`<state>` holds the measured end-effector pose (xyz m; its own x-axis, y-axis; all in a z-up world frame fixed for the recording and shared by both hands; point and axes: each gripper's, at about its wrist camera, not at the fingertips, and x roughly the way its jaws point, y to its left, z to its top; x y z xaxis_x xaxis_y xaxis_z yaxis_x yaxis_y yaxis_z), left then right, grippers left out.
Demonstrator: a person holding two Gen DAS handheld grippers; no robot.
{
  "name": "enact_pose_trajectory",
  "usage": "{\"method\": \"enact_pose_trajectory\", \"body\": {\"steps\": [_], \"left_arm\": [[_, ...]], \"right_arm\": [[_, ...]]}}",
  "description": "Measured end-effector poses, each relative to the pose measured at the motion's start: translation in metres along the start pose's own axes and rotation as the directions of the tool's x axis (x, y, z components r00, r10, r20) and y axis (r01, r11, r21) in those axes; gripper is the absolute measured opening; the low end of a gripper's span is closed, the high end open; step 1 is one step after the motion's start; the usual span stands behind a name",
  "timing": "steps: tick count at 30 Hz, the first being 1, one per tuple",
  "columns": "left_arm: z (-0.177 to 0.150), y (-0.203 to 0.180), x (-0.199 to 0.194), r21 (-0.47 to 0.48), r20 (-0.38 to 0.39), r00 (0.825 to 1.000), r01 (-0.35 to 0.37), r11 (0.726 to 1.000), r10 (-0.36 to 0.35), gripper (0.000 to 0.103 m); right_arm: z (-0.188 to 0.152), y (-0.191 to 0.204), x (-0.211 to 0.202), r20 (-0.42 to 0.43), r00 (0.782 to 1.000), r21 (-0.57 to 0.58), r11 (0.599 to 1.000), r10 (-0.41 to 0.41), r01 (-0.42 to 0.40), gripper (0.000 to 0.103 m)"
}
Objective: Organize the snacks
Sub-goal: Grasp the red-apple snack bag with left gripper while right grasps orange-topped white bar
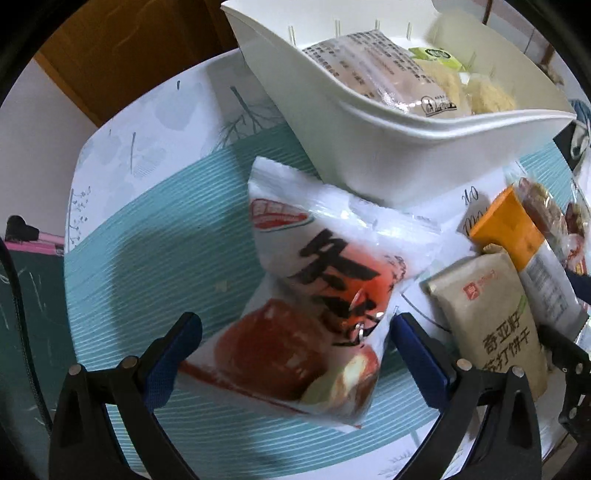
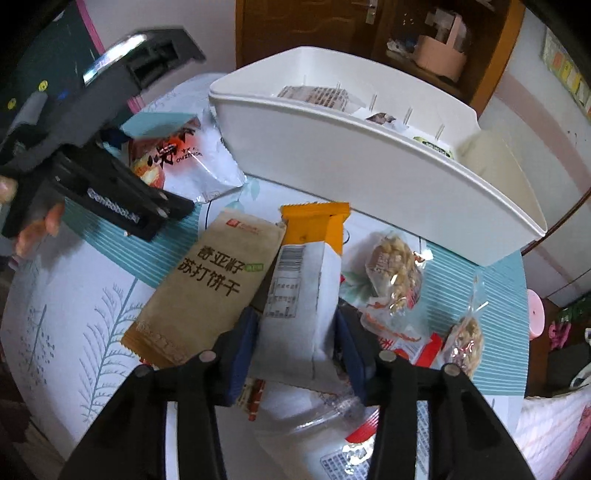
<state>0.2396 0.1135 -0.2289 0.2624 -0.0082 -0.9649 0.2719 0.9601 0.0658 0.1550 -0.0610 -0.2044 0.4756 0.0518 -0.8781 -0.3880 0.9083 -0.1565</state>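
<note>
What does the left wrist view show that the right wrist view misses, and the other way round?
Only the left wrist view: the left gripper around the red-and-white bag, and the bin's contents up close. Only the right wrist view: the right gripper shut on the orange-topped pack, the nut bags, the door. Both: bin, red-and-white bag, brown cracker pack, orange-topped pack.

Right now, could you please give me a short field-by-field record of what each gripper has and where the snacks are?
left gripper: around the red-and-white snack bag; contact unclear
right gripper: closed on the orange-and-white packet
white bin: on the table, already holding several packets
brown cracker packet: flat on the tablecloth, beside the orange-and-white packet
nut bags: loose on the table, right of the right gripper
</note>
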Motion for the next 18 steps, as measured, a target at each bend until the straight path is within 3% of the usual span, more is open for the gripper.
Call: {"method": "enact_pose_trajectory", "body": {"steps": [3, 4, 6, 7, 8, 12, 18], "left_arm": [[-0.003, 0.006, -0.002, -0.053, 0.011, 0.999, 0.049, 0.997, -0.049, 0.093], [-0.006, 0.008, -0.005, -0.081, 0.023, 0.998, 0.062, 0.995, -0.060, 0.083], [-0.012, 0.009, -0.011, -0.130, 0.042, 0.999, 0.038, 0.991, -0.033, 0.073], [-0.017, 0.008, -0.015, -0.144, 0.054, 0.998, 0.018, 0.989, -0.010, 0.063], [-0.021, 0.005, -0.019, -0.157, 0.067, 0.998, 0.016, 0.987, -0.006, 0.045], [-0.045, -0.004, -0.030, -0.238, 0.068, 0.998, 0.005, 0.971, 0.011, 0.043], [-0.082, -0.015, -0.047, -0.359, 0.107, 0.992, 0.101, 0.928, -0.067, 0.041]], "right_arm": [[-0.002, -0.008, -0.002, 0.019, 0.999, 0.044, 0.998, 0.033, -0.034, 0.039], [-0.003, -0.009, -0.003, 0.025, 0.999, 0.055, 0.998, 0.037, -0.038, 0.039], [-0.005, -0.014, -0.004, 0.036, 0.998, 0.083, 0.996, 0.042, -0.045, 0.039], [-0.007, -0.016, -0.006, 0.042, 0.998, 0.098, 0.994, 0.049, -0.053, 0.038], [-0.008, -0.018, -0.007, 0.047, 0.997, 0.114, 0.991, 0.061, -0.066, 0.038], [-0.013, -0.025, -0.016, 0.076, 0.991, 0.169, 0.978, 0.111, -0.122, 0.038], [-0.017, -0.031, -0.034, 0.117, 0.980, 0.209, 0.961, 0.158, -0.180, 0.038]]}}
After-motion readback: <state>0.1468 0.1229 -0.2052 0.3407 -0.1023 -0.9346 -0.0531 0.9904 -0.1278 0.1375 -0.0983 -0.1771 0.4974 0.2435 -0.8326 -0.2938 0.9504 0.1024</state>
